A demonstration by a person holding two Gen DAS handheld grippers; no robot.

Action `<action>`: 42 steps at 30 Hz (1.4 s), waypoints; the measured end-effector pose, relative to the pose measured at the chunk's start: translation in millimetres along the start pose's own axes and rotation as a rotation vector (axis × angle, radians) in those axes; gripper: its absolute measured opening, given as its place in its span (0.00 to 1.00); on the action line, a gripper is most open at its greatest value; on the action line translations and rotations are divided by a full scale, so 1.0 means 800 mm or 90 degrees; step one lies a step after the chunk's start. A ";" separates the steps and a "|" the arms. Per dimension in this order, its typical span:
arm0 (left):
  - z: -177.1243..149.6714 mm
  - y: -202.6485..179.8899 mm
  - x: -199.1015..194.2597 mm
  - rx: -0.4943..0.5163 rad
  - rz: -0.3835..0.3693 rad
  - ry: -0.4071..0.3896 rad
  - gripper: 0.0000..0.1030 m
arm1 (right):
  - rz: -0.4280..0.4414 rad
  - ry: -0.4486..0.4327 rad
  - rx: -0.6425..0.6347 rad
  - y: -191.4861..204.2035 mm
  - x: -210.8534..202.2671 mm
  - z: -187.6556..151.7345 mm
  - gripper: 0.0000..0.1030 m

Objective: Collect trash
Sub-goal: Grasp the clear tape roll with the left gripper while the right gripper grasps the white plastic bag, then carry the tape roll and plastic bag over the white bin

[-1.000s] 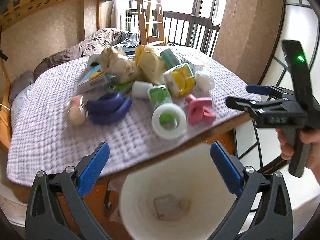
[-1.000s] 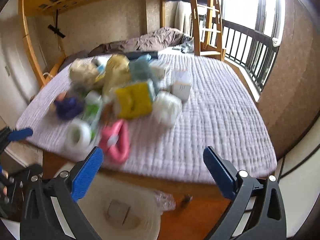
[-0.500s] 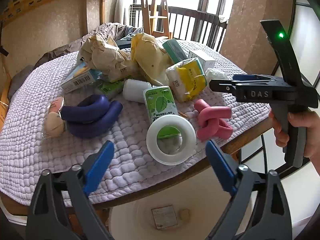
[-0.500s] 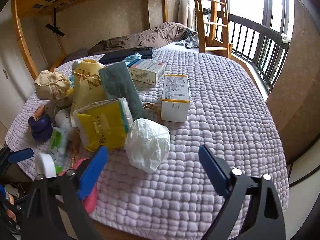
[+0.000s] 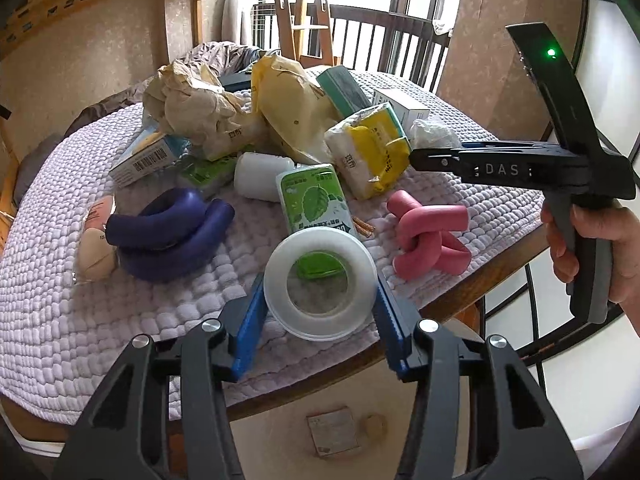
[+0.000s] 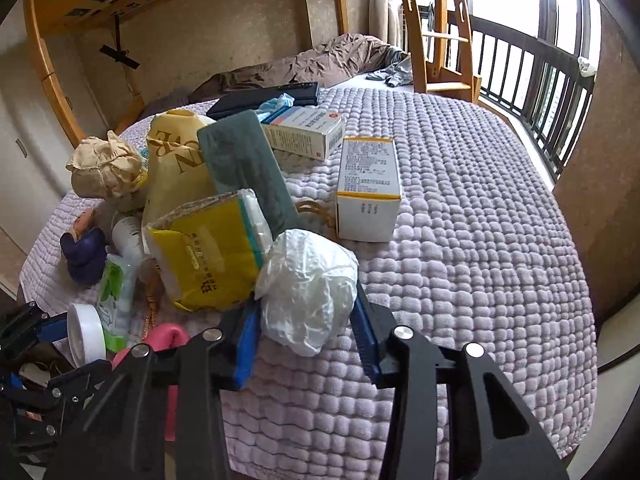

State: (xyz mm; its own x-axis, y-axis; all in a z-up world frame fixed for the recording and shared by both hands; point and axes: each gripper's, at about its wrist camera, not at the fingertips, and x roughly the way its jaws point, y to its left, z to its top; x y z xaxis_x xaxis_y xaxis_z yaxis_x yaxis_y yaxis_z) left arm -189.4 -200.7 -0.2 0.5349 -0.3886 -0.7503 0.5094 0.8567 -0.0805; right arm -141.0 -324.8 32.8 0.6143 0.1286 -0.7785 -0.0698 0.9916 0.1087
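My left gripper (image 5: 320, 316) is shut on a white tape roll (image 5: 320, 282) at the near edge of the lilac-covered table (image 5: 60, 320). My right gripper (image 6: 306, 332) is shut on a crumpled white plastic bag (image 6: 308, 284); it also shows in the left wrist view (image 5: 434, 132). The right gripper's body (image 5: 520, 168) reaches in from the right. A white bin (image 5: 280, 440) stands below the table edge, with a small paper scrap (image 5: 332, 430) inside.
The table holds a yellow tissue pack (image 6: 208, 256), crumpled brown paper (image 5: 192, 108), a yellow paper bag (image 5: 292, 104), a green wipes pack (image 5: 314, 200), purple foam tube (image 5: 168, 232), pink foam knot (image 5: 428, 236), boxes (image 6: 368, 184). A bunk bed ladder (image 6: 436, 24) stands behind.
Both grippers moved forward over the table and closed: the left onto the tape roll, the right onto the white plastic bag.
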 end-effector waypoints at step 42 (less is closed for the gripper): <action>-0.020 0.033 -0.064 -0.032 0.011 0.003 0.51 | 0.023 -0.032 0.008 0.044 -0.127 -0.043 0.39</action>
State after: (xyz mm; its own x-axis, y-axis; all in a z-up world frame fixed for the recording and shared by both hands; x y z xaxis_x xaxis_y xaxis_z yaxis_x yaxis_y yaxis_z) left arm -214.1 -153.1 25.9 0.5401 -0.3717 -0.7551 0.4650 0.8796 -0.1004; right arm -232.8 -302.5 94.3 0.6505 0.1631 -0.7418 -0.0829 0.9861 0.1442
